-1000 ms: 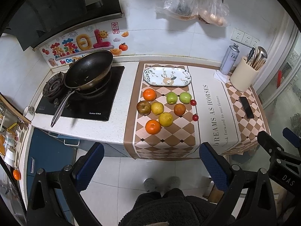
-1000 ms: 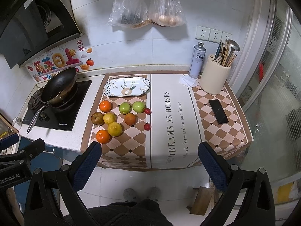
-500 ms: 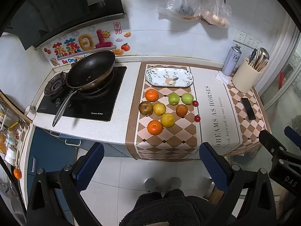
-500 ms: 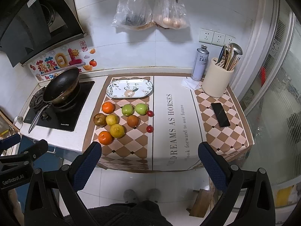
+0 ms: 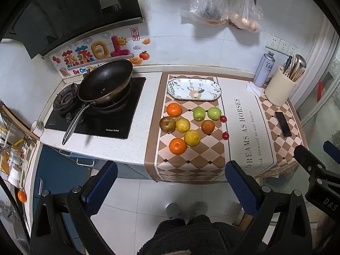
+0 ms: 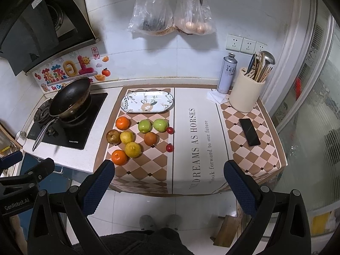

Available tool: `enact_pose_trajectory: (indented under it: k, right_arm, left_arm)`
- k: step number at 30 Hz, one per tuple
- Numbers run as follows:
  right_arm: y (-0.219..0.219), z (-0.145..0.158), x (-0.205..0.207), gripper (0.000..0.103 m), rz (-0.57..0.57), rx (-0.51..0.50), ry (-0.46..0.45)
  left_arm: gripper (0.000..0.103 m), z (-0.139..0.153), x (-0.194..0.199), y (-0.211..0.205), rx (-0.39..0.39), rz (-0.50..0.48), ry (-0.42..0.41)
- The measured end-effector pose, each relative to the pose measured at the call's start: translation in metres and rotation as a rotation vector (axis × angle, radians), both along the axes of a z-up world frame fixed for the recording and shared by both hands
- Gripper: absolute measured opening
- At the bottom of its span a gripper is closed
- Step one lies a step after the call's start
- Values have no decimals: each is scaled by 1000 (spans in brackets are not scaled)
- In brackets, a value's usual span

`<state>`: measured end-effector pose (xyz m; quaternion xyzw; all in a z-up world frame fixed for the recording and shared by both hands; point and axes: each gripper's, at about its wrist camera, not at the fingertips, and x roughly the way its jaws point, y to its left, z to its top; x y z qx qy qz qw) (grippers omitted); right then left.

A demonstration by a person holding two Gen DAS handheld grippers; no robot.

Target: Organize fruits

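Observation:
Several fruits lie on the checked mat [image 5: 191, 161] on the counter: an orange [image 5: 178, 146] [image 6: 119, 157] nearest the front, two yellow lemons [image 5: 192, 137], a brown pear [image 5: 167, 124], two green apples [image 5: 199, 113] [image 6: 144, 126] and two small red tomatoes [image 5: 225, 135]. An oval patterned plate [image 5: 193, 89] [image 6: 147, 104] lies behind them with nothing on it. My left gripper [image 5: 169, 183] and right gripper [image 6: 169, 183] both hover open over the floor in front of the counter, well short of the fruit, nothing between their fingers.
A black pan [image 5: 106, 80] sits on the stove at the left. A spray can [image 6: 227, 75], a utensil holder [image 6: 245, 96] and a phone [image 6: 249, 132] stand on the right of the counter. Plastic bags [image 6: 170, 12] hang on the wall. The person's feet [image 6: 159, 222] show below.
Both grippers have drifted a little closer to the counter and slightly lower, so the fruit appears a bit nearer. Both stay open; nothing on the counter has moved.

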<state>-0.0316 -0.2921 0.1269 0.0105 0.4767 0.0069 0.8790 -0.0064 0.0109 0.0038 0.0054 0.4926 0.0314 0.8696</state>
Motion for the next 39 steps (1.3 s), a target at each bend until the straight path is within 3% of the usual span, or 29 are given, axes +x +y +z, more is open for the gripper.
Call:
enact_pose_trajectory:
  k: [18,23,27,31,39]
  right_arm:
    - [2,0,11,103,-16,21,-22]
    - [2,-11,18,103,-64,55,-52]
    - [5,-31,34,103,-100,83,-44]
    - [10,-65,57,103,-119,118,5]
    - [20,-154,115,103,-102,179,179]
  left_arm:
    - [103,4,4,5,6,11,-20]
    - [103,3,15,16,46,43,-85]
    - [103,-9,34,37,103,82,-143]
    - [103,-30,60,60,149,108,-151]
    - [103,-83,123,84,104,123,-24]
